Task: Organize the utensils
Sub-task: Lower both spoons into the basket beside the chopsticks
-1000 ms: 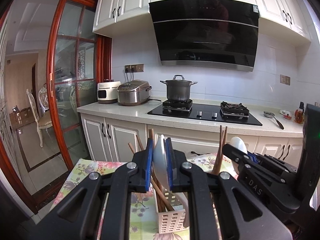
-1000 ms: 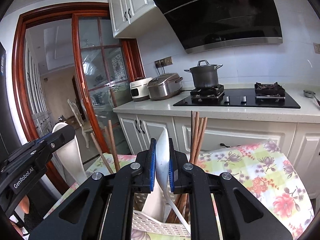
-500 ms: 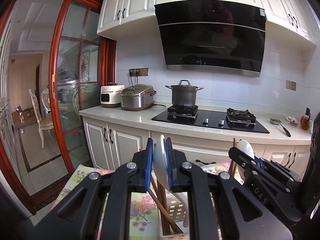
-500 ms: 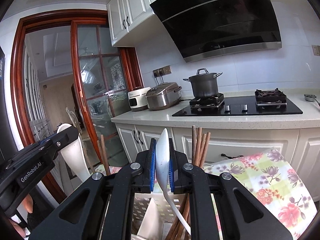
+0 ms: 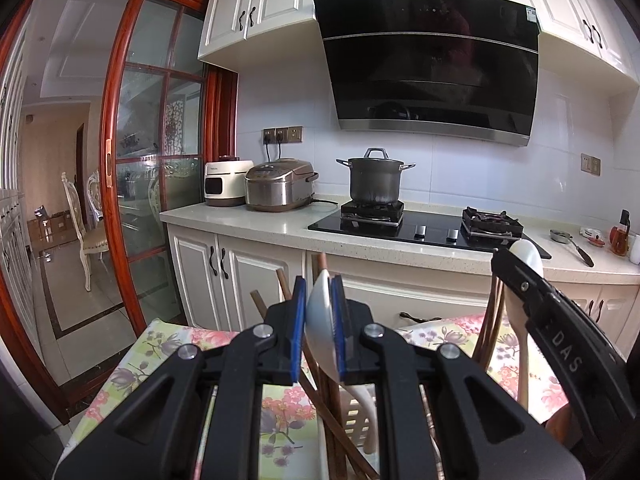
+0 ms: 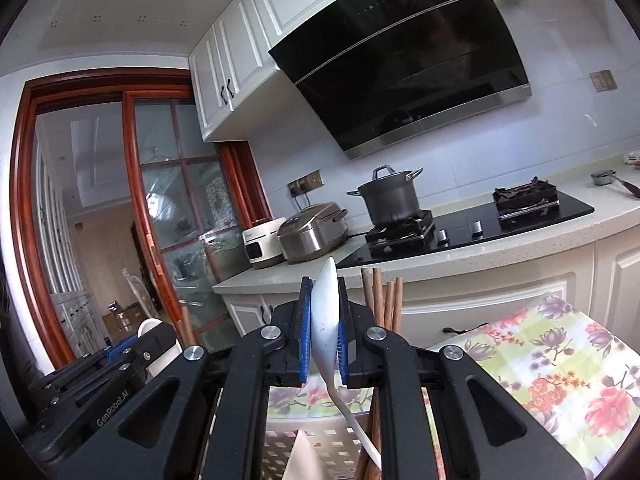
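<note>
Chopsticks (image 6: 382, 300) upright in basket (image 6: 336, 446) (white, slotted)

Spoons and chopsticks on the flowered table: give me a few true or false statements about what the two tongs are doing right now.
1. The left tongs are shut on a white spoon. True.
2. The right tongs are empty. False: they grip another white spoon.
3. Brown chopsticks stand in a white slotted basket. True.
4. The pot sits on the flowered tablecloth. False: it sits on the stove.
5. Both spoons are held bowl end up. True.
</note>
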